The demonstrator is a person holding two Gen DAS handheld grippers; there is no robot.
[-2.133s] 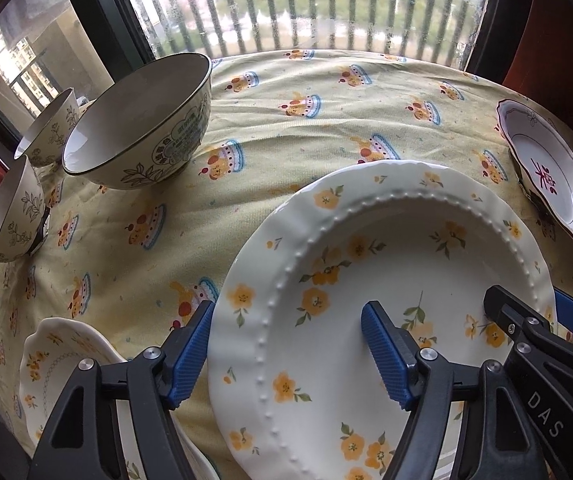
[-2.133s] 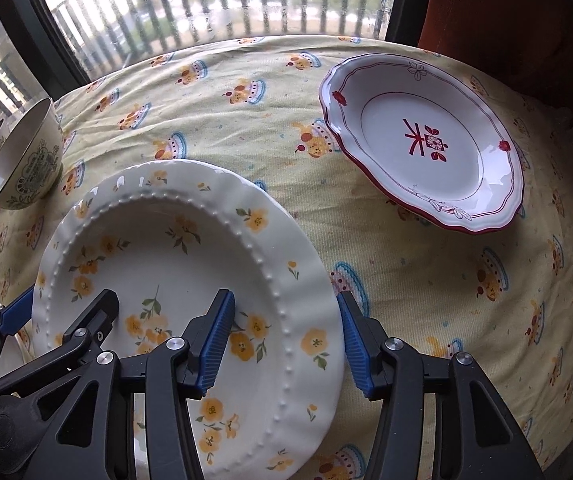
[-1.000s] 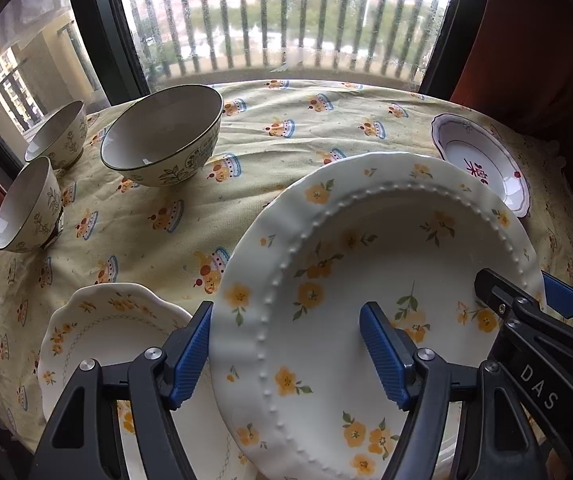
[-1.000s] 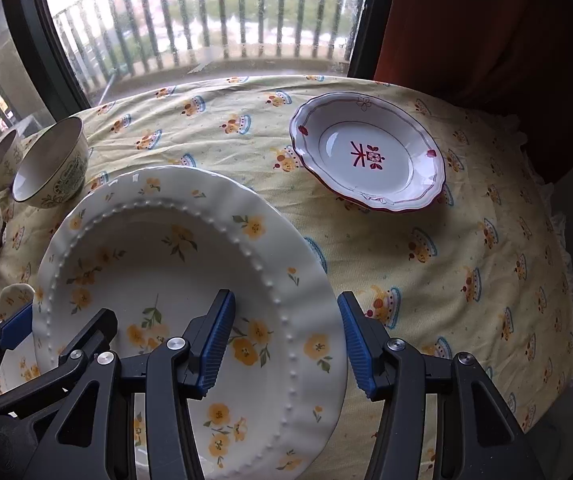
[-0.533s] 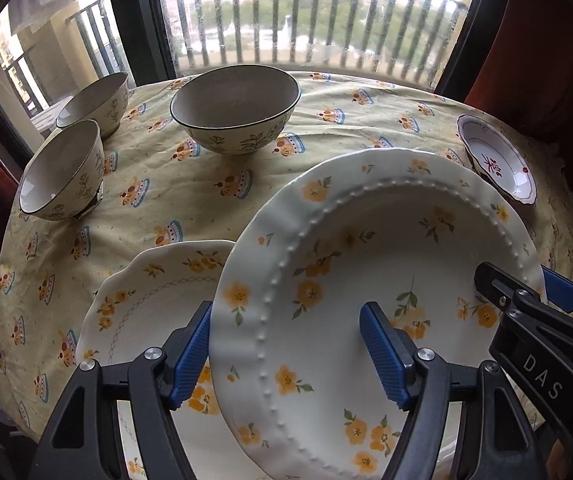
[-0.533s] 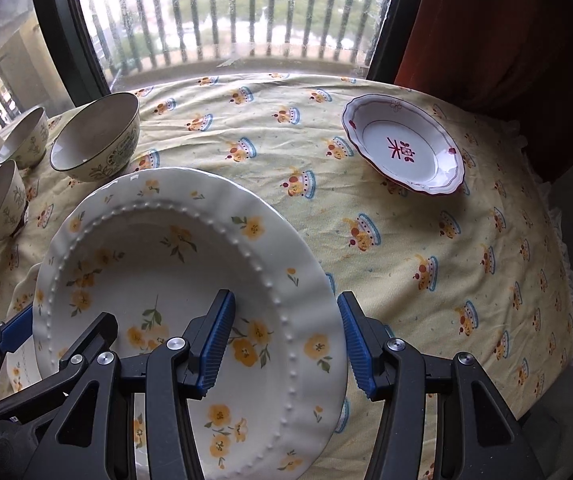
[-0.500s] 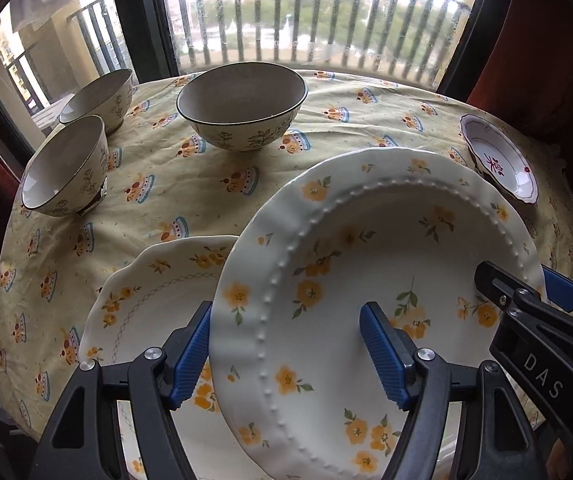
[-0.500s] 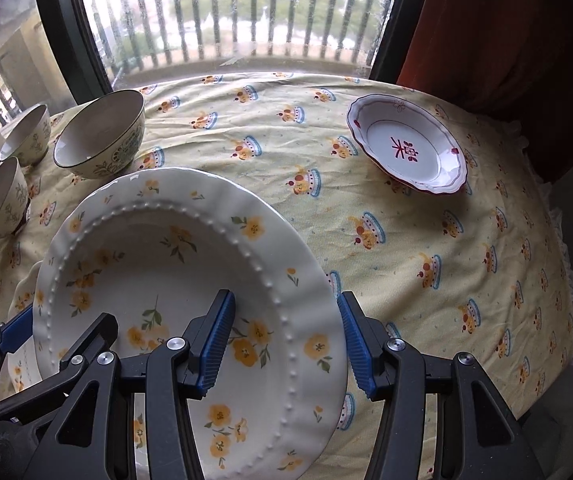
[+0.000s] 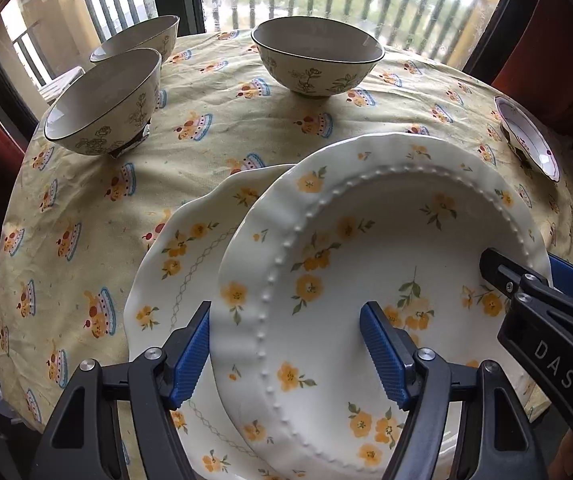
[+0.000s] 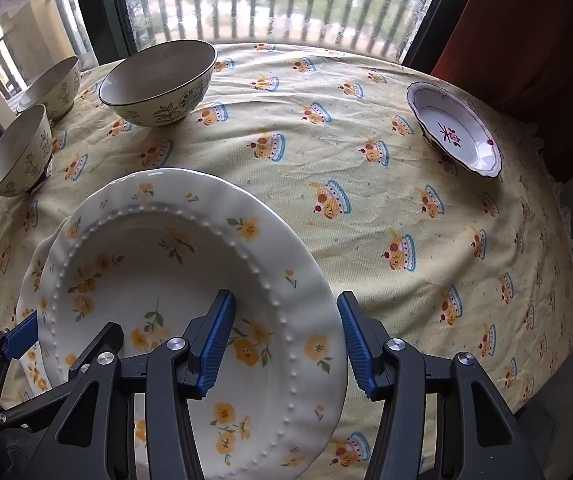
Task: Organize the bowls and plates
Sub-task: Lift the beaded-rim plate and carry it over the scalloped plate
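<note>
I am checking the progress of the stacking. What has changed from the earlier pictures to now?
Both grippers, left and right, carried the beaded plate leftward until it hangs over the scalloped plate, covering most of it. Neither grip changed. The three bowls, e.g. the large bowl, and the red-rimmed dish kept their places on the cloth.

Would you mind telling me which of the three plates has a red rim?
The small plate at the table's far right edge; its rim is red with a red mark in the centre. The other two plates are cream with yellow flowers.
</note>
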